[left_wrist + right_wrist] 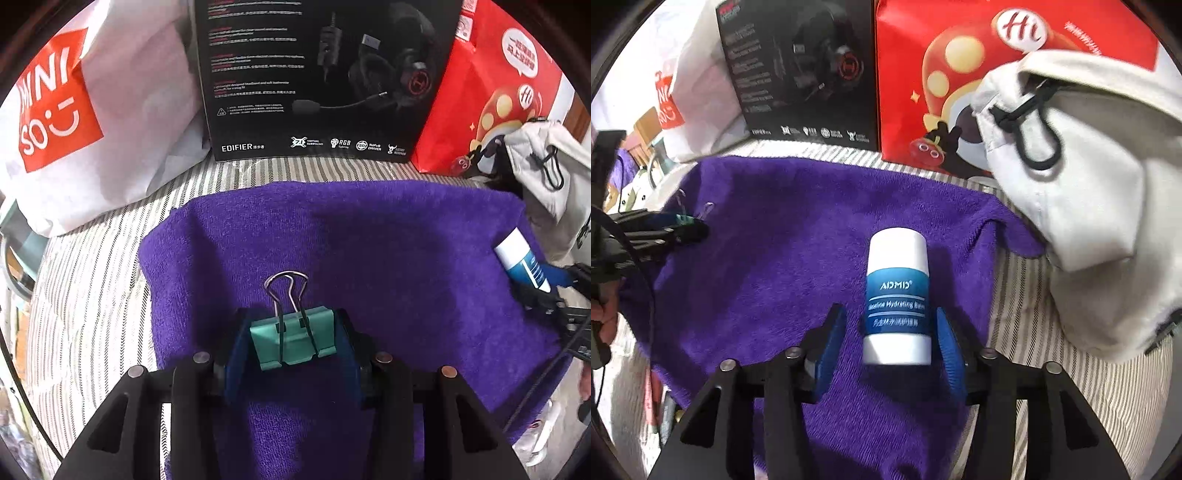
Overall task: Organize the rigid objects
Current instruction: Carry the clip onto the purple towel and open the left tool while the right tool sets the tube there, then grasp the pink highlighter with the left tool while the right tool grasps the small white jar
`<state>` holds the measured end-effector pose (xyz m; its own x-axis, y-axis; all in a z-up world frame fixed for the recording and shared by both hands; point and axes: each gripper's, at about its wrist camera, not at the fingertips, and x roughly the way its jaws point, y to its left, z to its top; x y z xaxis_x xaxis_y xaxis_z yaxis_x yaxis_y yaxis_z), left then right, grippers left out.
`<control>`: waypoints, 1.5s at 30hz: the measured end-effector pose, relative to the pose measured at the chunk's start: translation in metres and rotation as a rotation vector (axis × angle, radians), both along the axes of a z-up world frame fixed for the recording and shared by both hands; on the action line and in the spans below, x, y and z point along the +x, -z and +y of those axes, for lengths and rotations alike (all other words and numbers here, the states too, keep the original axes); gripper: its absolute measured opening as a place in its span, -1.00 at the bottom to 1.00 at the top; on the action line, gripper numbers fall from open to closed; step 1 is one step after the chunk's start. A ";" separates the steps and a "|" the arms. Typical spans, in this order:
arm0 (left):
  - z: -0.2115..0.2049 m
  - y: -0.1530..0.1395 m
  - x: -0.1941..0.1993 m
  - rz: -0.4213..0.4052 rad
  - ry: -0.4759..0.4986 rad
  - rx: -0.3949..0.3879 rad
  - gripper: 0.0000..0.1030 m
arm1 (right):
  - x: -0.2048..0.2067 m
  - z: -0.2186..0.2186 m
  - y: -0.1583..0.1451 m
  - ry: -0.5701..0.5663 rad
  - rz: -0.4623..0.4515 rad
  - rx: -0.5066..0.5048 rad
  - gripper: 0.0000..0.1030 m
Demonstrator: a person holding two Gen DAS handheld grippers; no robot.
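- my left claw [293, 341] is pinching a teal metal binder clip with silver wire handles [291, 339]; the blue pads [236, 354] press on both of its sides.
- the clip sits right between my left fingers, its wire loops pointing forward past the fingertips, above the purple terry towel [369, 240].
- my right claw [890, 328] is spread, and its blue pads [831, 347] stand apart from the white cylindrical balm stick with a blue label [897, 295].
- the stick sits between my right fingers, closer to the right-hand pad; a strip of purple towel [775, 258] shows beside its other side. whether the right-hand pad touches it i cannot tell.
- in the left wrist view the same stick [521, 258] appears at the towel's right edge, with the other claw's dark fingers around its near end.
- in the right wrist view my left claw [683, 225] shows at the towel's left edge, with the teal clip [681, 219] in it.
- behind the towel stand a black headset box [314, 81], a red paper bag with a mushroom print [960, 74] and a white plastic shopping bag with a red logo [74, 110].
- a pale grey drawstring pouch [1089, 203] lies to the right, on the striped cloth [92, 295] under everything.
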<state>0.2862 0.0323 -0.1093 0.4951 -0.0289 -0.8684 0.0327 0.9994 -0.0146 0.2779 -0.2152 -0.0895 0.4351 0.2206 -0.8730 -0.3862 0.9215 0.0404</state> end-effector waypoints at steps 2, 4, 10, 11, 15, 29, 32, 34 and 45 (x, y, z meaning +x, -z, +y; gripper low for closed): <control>-0.006 0.001 -0.001 -0.006 0.009 0.029 -0.17 | -0.007 -0.004 -0.006 0.009 -0.010 0.008 0.03; -0.008 0.001 -0.004 -0.004 0.004 0.026 -0.14 | -0.015 -0.008 -0.012 0.021 -0.013 0.018 0.03; -0.015 0.002 -0.016 0.018 0.021 0.024 0.23 | -0.048 -0.028 -0.029 0.070 -0.018 0.051 0.10; -0.016 0.001 -0.018 0.021 0.017 0.025 0.23 | -0.054 -0.033 -0.032 0.078 -0.019 0.055 0.11; -0.012 -0.009 -0.032 0.016 -0.027 -0.026 0.23 | -0.079 -0.046 -0.043 0.093 -0.019 0.062 0.12; -0.033 -0.026 -0.156 0.021 -0.018 -0.072 0.23 | -0.157 -0.066 -0.051 0.096 0.007 0.102 0.22; -0.036 -0.017 -0.165 0.042 -0.031 -0.109 0.23 | -0.165 -0.072 -0.044 0.119 0.026 0.082 0.22; -0.039 -0.008 -0.168 0.043 -0.048 -0.082 0.21 | -0.169 -0.075 -0.042 0.119 0.033 0.079 0.22; -0.044 -0.002 -0.172 0.021 -0.057 0.014 0.10 | -0.180 -0.074 -0.035 0.131 0.045 0.022 0.22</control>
